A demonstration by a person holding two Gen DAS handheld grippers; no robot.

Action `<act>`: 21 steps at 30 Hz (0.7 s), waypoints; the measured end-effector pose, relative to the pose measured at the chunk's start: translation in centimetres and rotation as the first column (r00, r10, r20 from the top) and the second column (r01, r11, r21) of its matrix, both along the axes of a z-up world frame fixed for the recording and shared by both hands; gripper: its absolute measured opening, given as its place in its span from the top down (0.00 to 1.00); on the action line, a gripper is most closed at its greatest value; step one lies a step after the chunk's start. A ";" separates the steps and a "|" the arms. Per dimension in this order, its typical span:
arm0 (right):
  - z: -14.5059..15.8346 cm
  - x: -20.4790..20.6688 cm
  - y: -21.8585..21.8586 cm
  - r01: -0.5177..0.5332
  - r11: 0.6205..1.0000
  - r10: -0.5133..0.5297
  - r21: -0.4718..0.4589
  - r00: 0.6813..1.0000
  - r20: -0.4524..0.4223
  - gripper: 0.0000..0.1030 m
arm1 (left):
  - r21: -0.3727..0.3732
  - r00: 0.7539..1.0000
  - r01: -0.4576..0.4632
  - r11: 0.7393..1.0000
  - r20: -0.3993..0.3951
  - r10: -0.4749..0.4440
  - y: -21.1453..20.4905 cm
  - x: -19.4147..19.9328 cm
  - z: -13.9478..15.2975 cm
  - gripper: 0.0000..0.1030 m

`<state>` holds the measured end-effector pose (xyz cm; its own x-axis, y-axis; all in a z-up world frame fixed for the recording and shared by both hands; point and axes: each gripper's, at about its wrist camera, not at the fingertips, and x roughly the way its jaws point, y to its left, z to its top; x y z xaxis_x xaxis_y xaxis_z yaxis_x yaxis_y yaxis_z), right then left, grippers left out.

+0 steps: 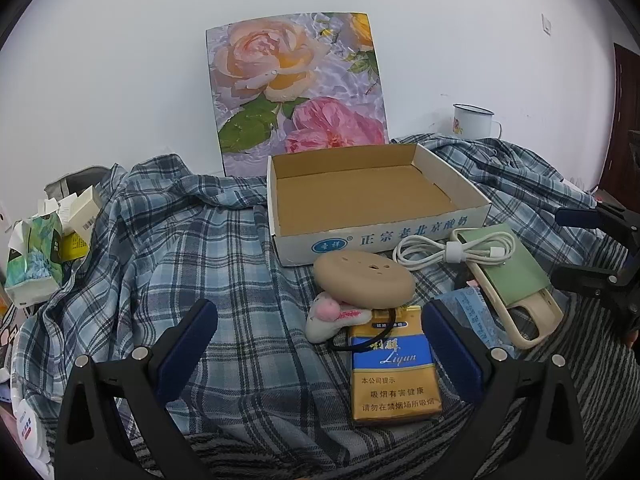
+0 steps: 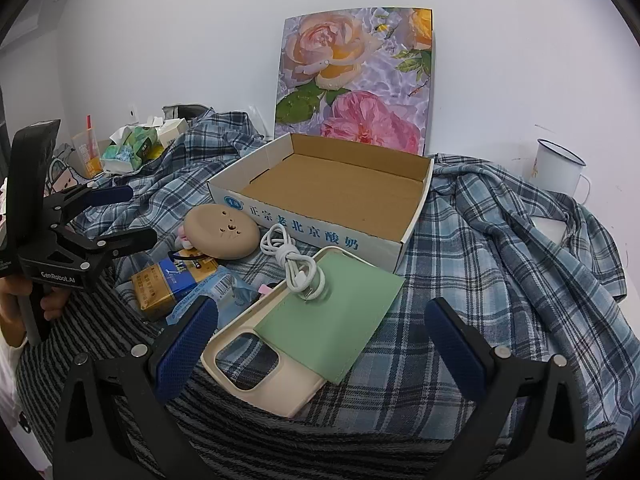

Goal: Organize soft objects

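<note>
plaid shirt (image 1: 208, 240) sprawls rumpled over the whole surface, under everything; it is limp and will drag, so it is best pinched at a raised fold. cardboard box (image 1: 360, 196) sits empty and open-topped on it, its long side running left to right across the left wrist view. phone case (image 2: 272, 360) lies just in front of the box, a green sleeve (image 2: 332, 320) tucked in it, its long axis slanting from near-left to far-right in the right wrist view; it looks flexible and light, and the rim by the camera cutout offers a hold. white cable (image 2: 292, 264) coils on the sleeve. tan round cushion (image 1: 364, 278) rests on a small plush toy (image 1: 326, 318), beside a cigarette pack (image 1: 394, 368). left gripper (image 1: 320, 332) and right gripper (image 2: 320, 328) both gape wide with nothing between the 2 pads of either.
</note>
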<state>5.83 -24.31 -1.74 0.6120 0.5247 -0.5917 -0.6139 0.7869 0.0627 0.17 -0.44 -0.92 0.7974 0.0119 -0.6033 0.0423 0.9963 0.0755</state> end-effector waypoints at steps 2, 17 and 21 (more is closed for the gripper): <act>0.0 0.0 0.0 0.000 1.000 0.000 0.000 1.000 -0.001 0.00 | 0.000 1.000 0.000 1.000 0.001 0.000 -0.1 0.0 0.0 0.00; -0.1 0.0 0.0 -0.001 1.000 0.001 0.001 1.000 -0.001 0.00 | 0.002 1.000 -0.001 1.000 -0.001 0.001 -0.1 0.1 -0.1 0.00; -0.1 0.1 0.0 -0.001 1.000 0.001 0.001 1.000 -0.003 0.00 | 0.010 1.000 0.002 1.000 -0.011 -0.002 0.0 0.2 -0.3 0.00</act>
<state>5.89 -24.31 -1.79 0.6096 0.5256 -0.5934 -0.6145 0.7862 0.0651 0.37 -0.42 -1.21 0.7910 0.0160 -0.6117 0.0455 0.9954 0.0848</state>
